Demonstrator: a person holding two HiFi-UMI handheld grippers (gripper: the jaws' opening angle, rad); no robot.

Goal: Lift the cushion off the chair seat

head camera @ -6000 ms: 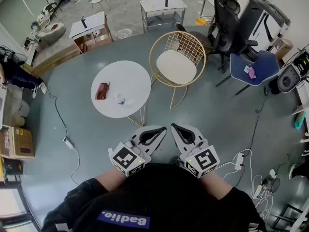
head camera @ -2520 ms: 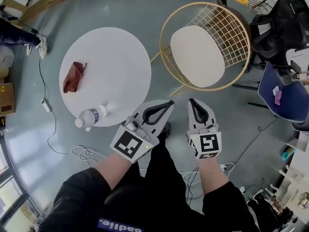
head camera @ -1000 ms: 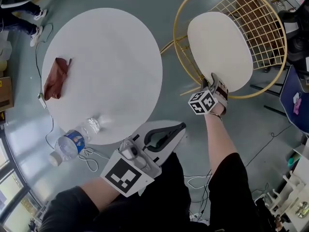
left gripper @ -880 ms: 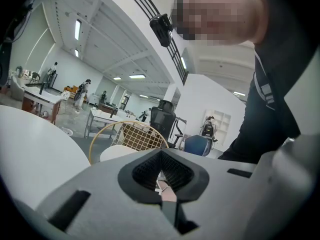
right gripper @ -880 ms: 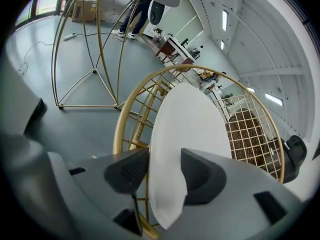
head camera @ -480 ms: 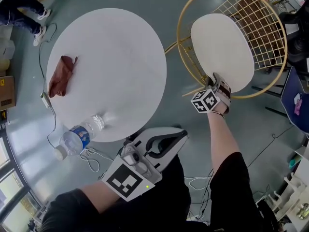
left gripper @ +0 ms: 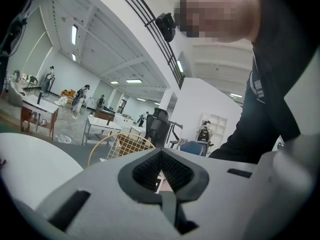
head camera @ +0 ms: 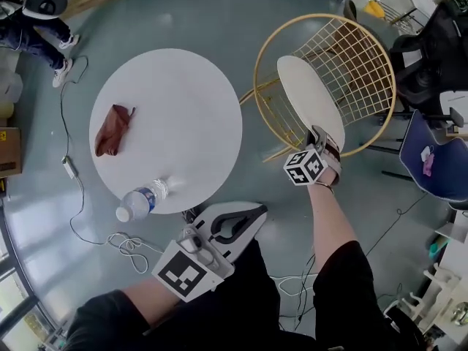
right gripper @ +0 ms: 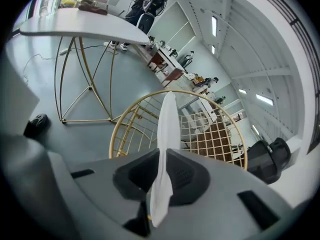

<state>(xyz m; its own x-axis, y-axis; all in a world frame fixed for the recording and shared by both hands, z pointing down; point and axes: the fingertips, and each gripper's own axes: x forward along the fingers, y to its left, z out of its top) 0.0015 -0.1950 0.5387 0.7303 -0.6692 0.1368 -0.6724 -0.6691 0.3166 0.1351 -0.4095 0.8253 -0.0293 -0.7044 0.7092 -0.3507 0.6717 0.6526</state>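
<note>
On the grey floor: round white table (head camera: 183, 115) | beside it, gold wire chair (head camera: 365, 50) | white cushion (head camera: 307, 93) tilted steeply over the seat, near edge between right gripper (head camera: 319, 139) jaws, closing, pinching it | left gripper (head camera: 257, 211) pressed together, empty | bottle (head camera: 142, 199) lying on table, blue label unreadable | brown cloth (head camera: 113, 129)
</note>
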